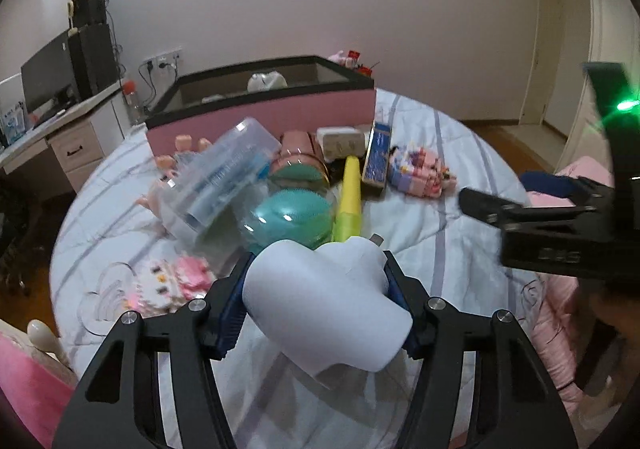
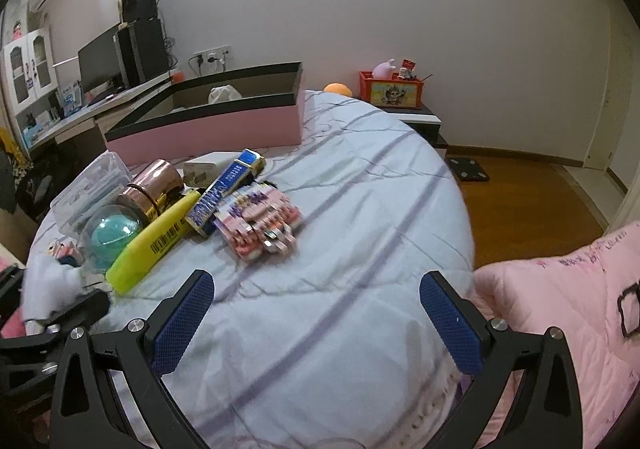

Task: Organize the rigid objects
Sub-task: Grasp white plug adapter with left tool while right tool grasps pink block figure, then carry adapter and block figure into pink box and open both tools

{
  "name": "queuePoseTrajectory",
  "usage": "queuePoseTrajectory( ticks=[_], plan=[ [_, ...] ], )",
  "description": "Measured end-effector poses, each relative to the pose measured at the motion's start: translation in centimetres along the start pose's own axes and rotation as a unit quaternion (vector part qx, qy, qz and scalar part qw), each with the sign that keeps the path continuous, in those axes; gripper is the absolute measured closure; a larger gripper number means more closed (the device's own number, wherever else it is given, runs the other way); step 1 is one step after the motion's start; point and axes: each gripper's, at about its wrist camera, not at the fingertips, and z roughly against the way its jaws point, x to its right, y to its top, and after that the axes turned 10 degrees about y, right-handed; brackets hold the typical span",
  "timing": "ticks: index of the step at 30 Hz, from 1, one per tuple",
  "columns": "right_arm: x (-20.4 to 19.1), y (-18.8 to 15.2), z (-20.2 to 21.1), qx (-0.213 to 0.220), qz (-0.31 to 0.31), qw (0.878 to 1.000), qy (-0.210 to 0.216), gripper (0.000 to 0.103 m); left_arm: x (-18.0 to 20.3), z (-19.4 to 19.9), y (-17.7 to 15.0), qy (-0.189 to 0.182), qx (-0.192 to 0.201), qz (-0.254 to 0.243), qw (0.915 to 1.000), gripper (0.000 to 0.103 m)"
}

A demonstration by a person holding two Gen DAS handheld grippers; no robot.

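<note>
My left gripper point(image 1: 316, 285) is shut on a white plastic object point(image 1: 324, 301) and holds it above the bed; it also shows at the left edge of the right wrist view point(image 2: 52, 289). My right gripper point(image 2: 316, 317) is open and empty over the light blue bedspread point(image 2: 360, 209). Ahead lie a teal brush in a clear dome point(image 1: 292, 219), a yellow tube point(image 1: 349, 197), a clear plastic case point(image 1: 224, 177), a rose-gold cup point(image 2: 154, 187), a blue box point(image 2: 224, 189), a white box point(image 2: 206, 169) and a pink block toy point(image 2: 260, 225). A pink open box point(image 1: 260, 117) stands behind them.
A pink kitty toy point(image 1: 168, 285) lies left of my left gripper. A pink quilt point(image 2: 560, 329) is at the right. A desk with a monitor point(image 2: 100, 69) stands at the far left. A red box point(image 2: 390, 91) sits on a stand beyond the bed.
</note>
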Motion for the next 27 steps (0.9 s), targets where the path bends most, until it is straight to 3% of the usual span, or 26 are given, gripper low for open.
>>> queuePoseTrajectory(
  ticks=[12, 14, 16, 18, 27],
  plan=[
    [-1.7, 3.5, -6.5, -0.069, 0.055, 0.996, 0.018, 0.000, -2.8, -0.5, 2.1, 0.012, 0.003, 0.026, 0.9996, 0.041],
    [-1.6, 3.4, -6.6, -0.072, 0.052, 0.996, 0.024, 0.009, -3.3, -0.6, 2.5, 0.015, 0.004, 0.029, 0.9995, 0.041],
    [-1.4, 3.3, -6.5, -0.069, 0.047, 0.996, 0.036, 0.031, -3.7, -0.8, 2.7, 0.016, 0.004, 0.031, 0.9994, 0.041],
    [-1.3, 3.3, -6.2, -0.068, 0.050, 0.996, 0.038, 0.040, -4.1, -1.0, 3.0, 0.016, 0.003, 0.033, 0.9993, 0.041],
    [-1.6, 3.2, -3.1, -0.036, 0.035, 0.997, 0.056, 0.040, -4.8, 0.2, 3.3, 0.004, 0.010, 0.041, 0.9991, 0.041]
  ],
)
